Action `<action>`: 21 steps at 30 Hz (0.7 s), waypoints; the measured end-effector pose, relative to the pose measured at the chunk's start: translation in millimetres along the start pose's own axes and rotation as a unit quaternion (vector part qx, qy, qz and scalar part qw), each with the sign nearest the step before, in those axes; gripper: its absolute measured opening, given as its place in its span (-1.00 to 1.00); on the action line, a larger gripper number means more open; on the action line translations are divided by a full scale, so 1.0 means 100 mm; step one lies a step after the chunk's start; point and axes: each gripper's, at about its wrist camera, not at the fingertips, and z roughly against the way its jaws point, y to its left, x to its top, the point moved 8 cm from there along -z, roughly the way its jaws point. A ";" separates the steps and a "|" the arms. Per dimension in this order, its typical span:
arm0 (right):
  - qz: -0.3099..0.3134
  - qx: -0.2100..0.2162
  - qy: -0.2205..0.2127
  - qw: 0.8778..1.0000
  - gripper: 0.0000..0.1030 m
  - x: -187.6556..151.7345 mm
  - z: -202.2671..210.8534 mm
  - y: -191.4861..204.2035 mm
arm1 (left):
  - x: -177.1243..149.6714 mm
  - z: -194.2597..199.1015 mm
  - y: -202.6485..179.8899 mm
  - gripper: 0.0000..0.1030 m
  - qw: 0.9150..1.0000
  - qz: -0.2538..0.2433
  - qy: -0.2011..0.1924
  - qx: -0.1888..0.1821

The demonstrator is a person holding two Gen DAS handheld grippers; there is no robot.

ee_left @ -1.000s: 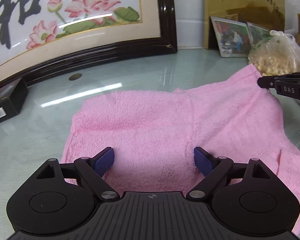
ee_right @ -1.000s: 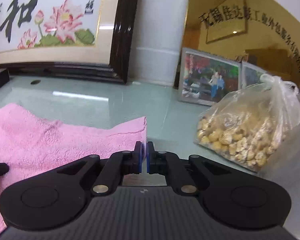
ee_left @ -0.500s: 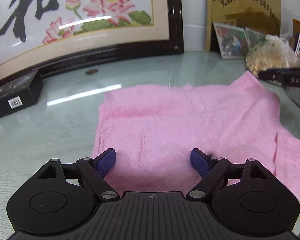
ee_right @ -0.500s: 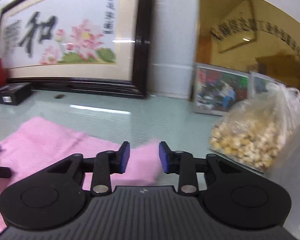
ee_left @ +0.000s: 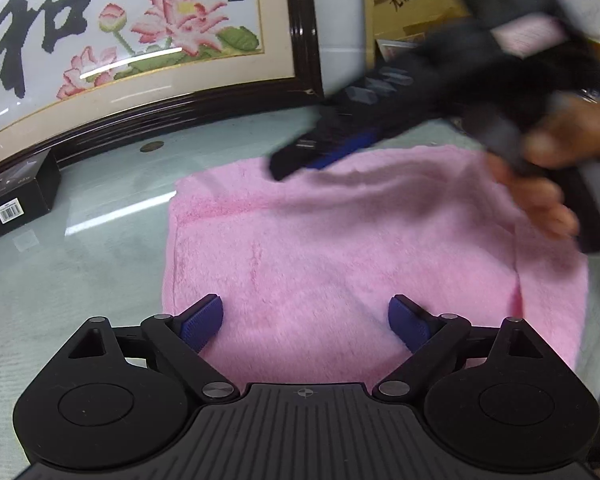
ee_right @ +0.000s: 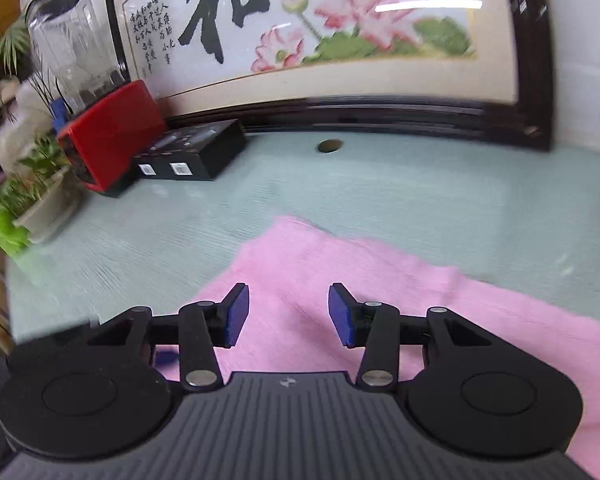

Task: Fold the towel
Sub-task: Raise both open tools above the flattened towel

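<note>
towel (ee_left: 340, 248) lies doubled on the bench (ee_left: 100, 240), in front of the framed lotus picture (ee_left: 140, 32). my left gripper (ee_left: 306, 322) hovers wide open over its near edge; my right gripper (ee_right: 288, 316), also open and empty, hangs above its far side. next, i'd judge, comes pinching corners for another fold. motion blur hides the layer edges.

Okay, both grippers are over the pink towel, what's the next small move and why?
Probably lower the right gripper to the towel's far-left corner and close. Its jaws are open and empty above the towel, and the left gripper is open too, so nothing is gripped for the next fold.
</note>
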 end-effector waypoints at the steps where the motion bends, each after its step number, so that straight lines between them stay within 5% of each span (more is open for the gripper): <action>1: -0.006 0.013 0.008 1.000 -0.05 -0.02 -0.08 0.04 | -0.03 0.04 -0.03 0.80 1.000 -0.002 0.000 -0.002; 4: -0.016 0.074 0.041 0.996 0.14 -0.20 -0.25 0.19 | -0.15 0.16 -0.10 0.84 1.000 -0.007 0.003 -0.008; 8: -0.020 0.158 0.078 0.984 0.14 -0.46 -0.06 0.31 | -0.24 0.29 -0.15 0.84 1.000 -0.008 0.003 -0.014; 11: -0.018 0.183 0.096 0.978 0.14 -0.59 0.11 0.28 | -0.29 0.36 -0.16 0.84 1.000 -0.003 -0.001 -0.016; 14: -0.025 0.144 0.054 0.988 0.25 -0.53 0.38 0.09 | -0.23 0.39 -0.11 0.84 1.000 0.009 -0.004 -0.014; 17: -0.036 0.061 0.009 0.997 0.42 -0.41 0.67 -0.23 | -0.08 0.37 -0.03 0.84 1.000 0.009 -0.012 0.002; 21: -0.055 -0.031 -0.007 0.998 0.46 -0.43 1.05 -0.65 | 0.10 0.15 0.02 0.84 1.000 0.010 -0.006 0.000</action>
